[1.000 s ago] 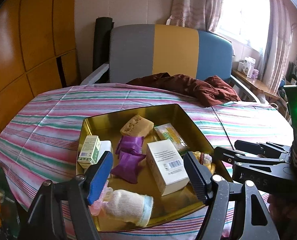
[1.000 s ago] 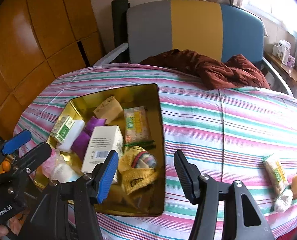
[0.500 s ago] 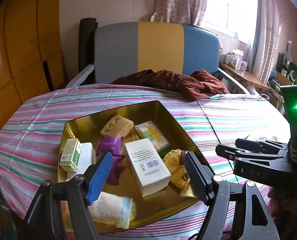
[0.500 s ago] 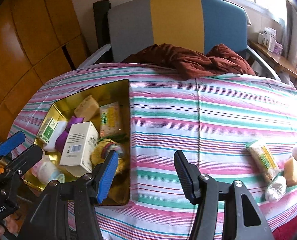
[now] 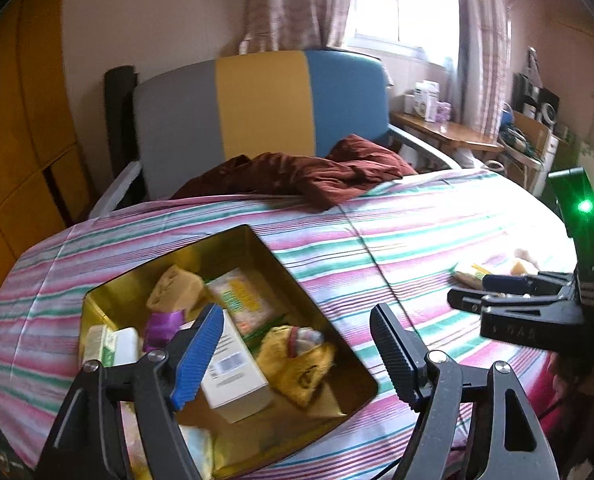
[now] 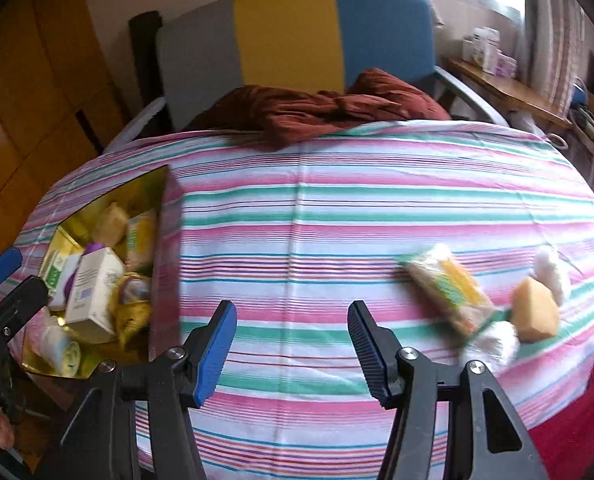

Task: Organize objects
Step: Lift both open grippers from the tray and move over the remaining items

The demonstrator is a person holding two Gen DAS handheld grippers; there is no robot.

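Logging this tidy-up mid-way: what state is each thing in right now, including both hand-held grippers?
Left hand-held gripper: open, nothing between its fingers.
Right hand-held gripper: open, empty, above the striped cloth.
Gold tin: lid off, partly filled.
White box: lying tilted inside the tin.
Yellow cloth: crumpled in the tin.
Snack packet: loose on the tablecloth, outside the tin.
Yellow sponge: loose on the tablecloth beside the packet.
Brown garment: crumpled at the table's far edge.

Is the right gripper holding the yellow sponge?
No, the right gripper is open and empty over the striped cloth, and the yellow sponge lies off to its side.
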